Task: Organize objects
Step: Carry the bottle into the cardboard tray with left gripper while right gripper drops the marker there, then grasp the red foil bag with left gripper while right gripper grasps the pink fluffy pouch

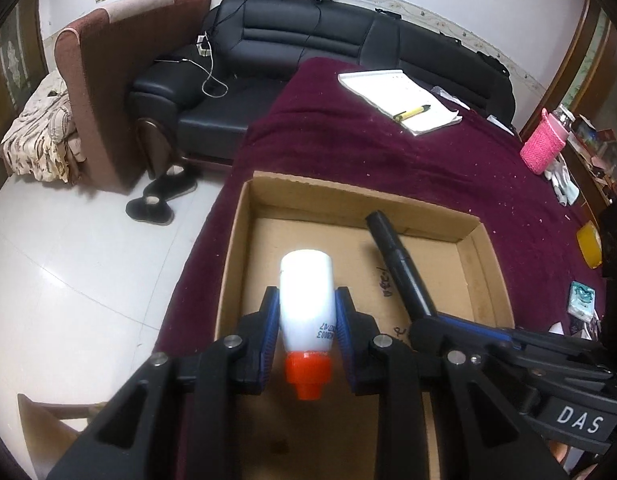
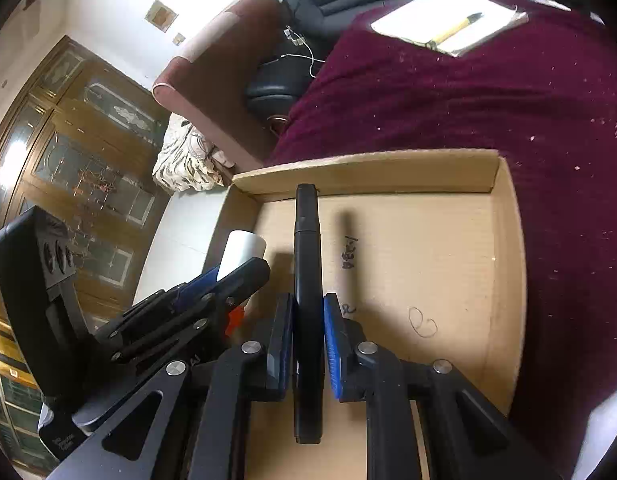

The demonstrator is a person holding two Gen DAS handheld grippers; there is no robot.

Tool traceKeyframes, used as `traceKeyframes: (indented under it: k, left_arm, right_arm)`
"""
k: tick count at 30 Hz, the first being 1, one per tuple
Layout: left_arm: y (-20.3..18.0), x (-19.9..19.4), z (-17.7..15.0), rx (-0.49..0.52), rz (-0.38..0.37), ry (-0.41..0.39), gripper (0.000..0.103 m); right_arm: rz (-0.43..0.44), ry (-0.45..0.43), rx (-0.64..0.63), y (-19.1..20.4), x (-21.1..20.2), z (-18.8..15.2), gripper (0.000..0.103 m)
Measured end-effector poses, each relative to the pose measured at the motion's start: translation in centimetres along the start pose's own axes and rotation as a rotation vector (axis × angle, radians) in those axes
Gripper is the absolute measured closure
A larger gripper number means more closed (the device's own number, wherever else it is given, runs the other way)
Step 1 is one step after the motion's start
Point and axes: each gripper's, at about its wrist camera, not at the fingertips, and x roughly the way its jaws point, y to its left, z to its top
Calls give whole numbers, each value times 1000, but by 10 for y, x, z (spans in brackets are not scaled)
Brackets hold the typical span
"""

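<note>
1. Progress looks early to middling: the cardboard box (image 1: pixel 486 264) on the maroon cloth (image 1: pixel 388 152) shows a bare floor, with nothing yet lying loose in it.
2. Your left gripper (image 1: pixel 306 312) is clamped on a white bottle (image 1: pixel 306 284) with an orange cap, held over the box's left part.
3. Your right gripper (image 2: pixel 308 340) is clamped on a black marker (image 2: pixel 307 264), which points toward the far wall of the box.
4. Both items hang above the box floor; whether either touches it, you cannot tell.
5. Left to do, as I judge it: release both, then perhaps gather the yellow pen (image 1: pixel 412 112) lying on the notepad (image 1: pixel 372 84).
</note>
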Motion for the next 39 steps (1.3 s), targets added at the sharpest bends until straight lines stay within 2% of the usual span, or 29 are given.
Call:
traceKeyframes:
  k: [9,12,17,20,24,34,39]
  left_arm:
    - [7,12,6,3,-21,-7,76]
    - [5,11,4,15,-24,-10,73]
    - [6,1,-2,-3,-22,-42,60]
    - [9,-6,-9,-42,-69,-37,52]
    - [4,-15,-25,-28,-67,-29,45]
    - [-19,-25,-66,27,11,-11,42]
    - [-27,-38,-81,14,-20,-17,42]
  right_arm:
    - [-5,2,-1,-4,14,6,84]
    - [3,2,3,-9,11,5,82]
    - [-11,-7,-20,-7,2,5,78]
    - [-17,-20,-11,-8,-9,1,70]
    - [-9,-21,15,-9,-24,-11,64]
    - [68,-49,1,-4,-86,-66,60]
    - [102,-82,-6,-14,-126,-92,58]
